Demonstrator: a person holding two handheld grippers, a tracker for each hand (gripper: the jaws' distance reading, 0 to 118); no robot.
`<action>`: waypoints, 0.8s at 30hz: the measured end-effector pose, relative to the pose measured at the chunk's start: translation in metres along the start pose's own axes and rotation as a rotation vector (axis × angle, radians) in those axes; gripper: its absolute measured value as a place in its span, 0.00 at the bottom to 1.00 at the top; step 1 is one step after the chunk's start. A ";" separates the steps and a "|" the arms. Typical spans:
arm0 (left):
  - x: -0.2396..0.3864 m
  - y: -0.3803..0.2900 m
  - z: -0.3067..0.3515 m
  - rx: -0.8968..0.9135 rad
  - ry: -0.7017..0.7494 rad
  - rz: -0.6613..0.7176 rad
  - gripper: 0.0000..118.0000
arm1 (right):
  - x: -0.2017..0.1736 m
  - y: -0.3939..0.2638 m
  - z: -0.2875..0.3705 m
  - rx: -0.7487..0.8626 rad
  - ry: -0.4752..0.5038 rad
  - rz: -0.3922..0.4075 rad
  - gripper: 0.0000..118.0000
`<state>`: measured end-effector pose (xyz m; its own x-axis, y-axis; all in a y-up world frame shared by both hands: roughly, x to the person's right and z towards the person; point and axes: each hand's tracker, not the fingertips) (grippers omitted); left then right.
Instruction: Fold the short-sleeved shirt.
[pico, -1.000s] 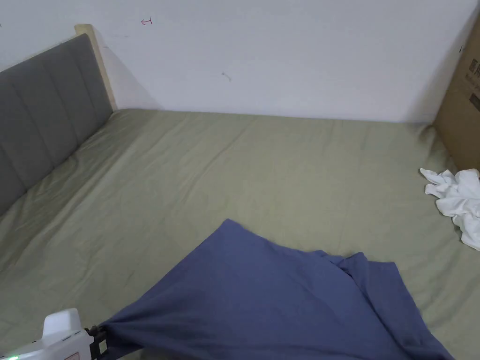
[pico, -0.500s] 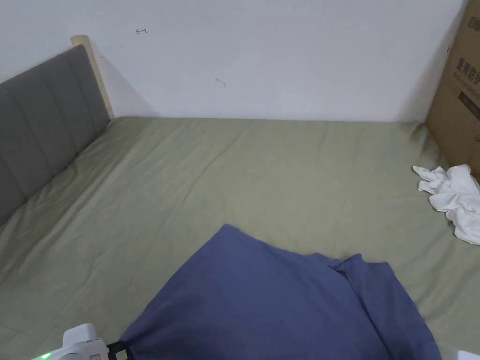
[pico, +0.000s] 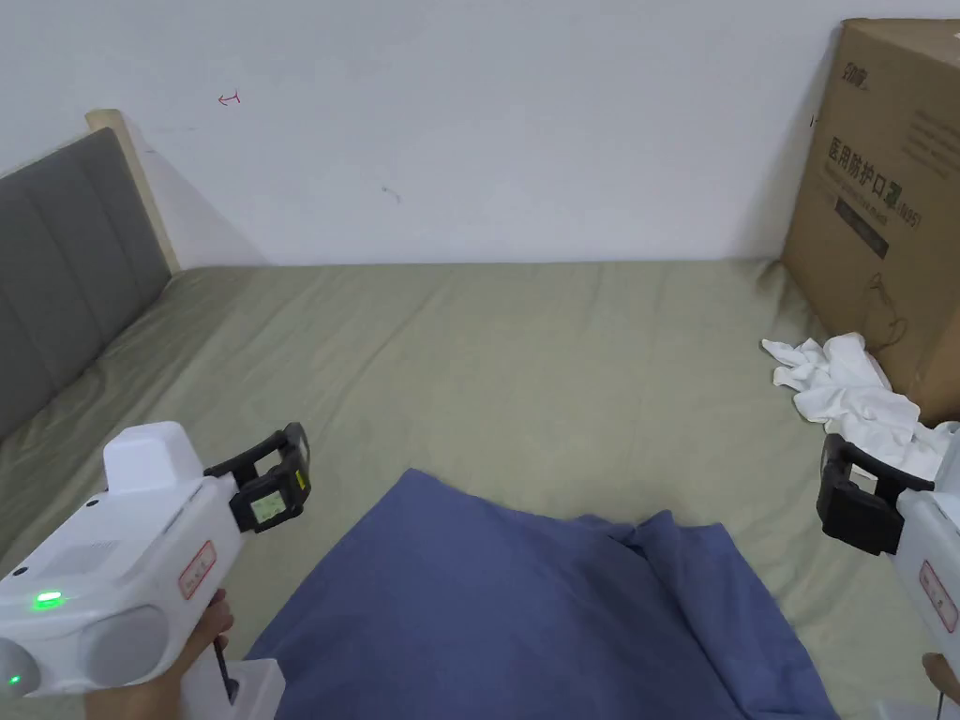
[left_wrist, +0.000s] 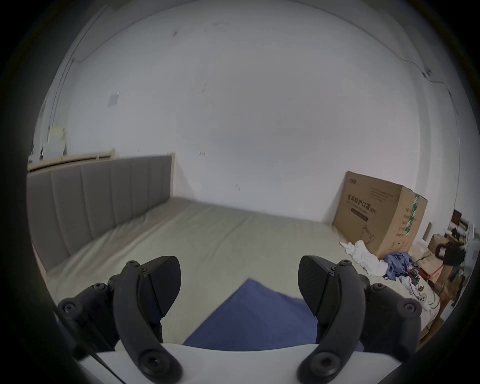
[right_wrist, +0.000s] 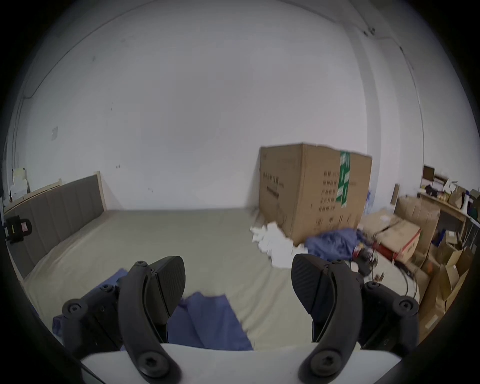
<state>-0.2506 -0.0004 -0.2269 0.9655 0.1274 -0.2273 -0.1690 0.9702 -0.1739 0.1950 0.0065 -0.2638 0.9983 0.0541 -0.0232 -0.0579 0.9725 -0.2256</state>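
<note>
On the bed (pico: 487, 347), one blue shirt (pico: 525, 619) lies spread near the front edge, with a fold ridge running down its right part. Two grippers are raised above it, one at each side, and neither touches the cloth. Left gripper (pico: 272, 478) hangs over the sheet just left of the shirt; in the left gripper view its jaws stand wide apart with nothing between them, the shirt's far corner (left_wrist: 249, 306) showing through the gap. Right gripper (pico: 858, 502) hovers at the right edge of the head view; in the right gripper view its jaws are likewise spread and empty, with the shirt (right_wrist: 207, 322) below and between them. One hand (pico: 178, 656) grips the left tool's handle.

One white cloth (pico: 853, 394) lies crumpled at the foot of one big cardboard box (pico: 881, 206), which stands on the bed against the wall. One more blue garment (right_wrist: 335, 244) lies bunched beside that box. One grey headboard (pico: 66, 272) runs along the left.
</note>
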 end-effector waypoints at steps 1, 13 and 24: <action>0.005 0.000 0.000 0.008 0.002 -0.006 0.79 | -0.002 0.002 0.002 0.005 -0.003 0.007 0.73; 0.035 -0.018 -0.016 0.027 -0.105 -0.032 0.00 | -0.010 -0.011 0.002 0.094 -0.014 0.030 0.02; 0.028 -0.018 -0.151 -0.244 -0.152 -0.045 0.00 | -0.006 -0.018 -0.046 0.038 -0.031 0.026 0.02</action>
<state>-0.2505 -0.0451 -0.3746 0.9887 0.1326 -0.0706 -0.1499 0.8998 -0.4098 0.1897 -0.0213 -0.3042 0.9963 0.0861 0.0013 -0.0843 0.9785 -0.1880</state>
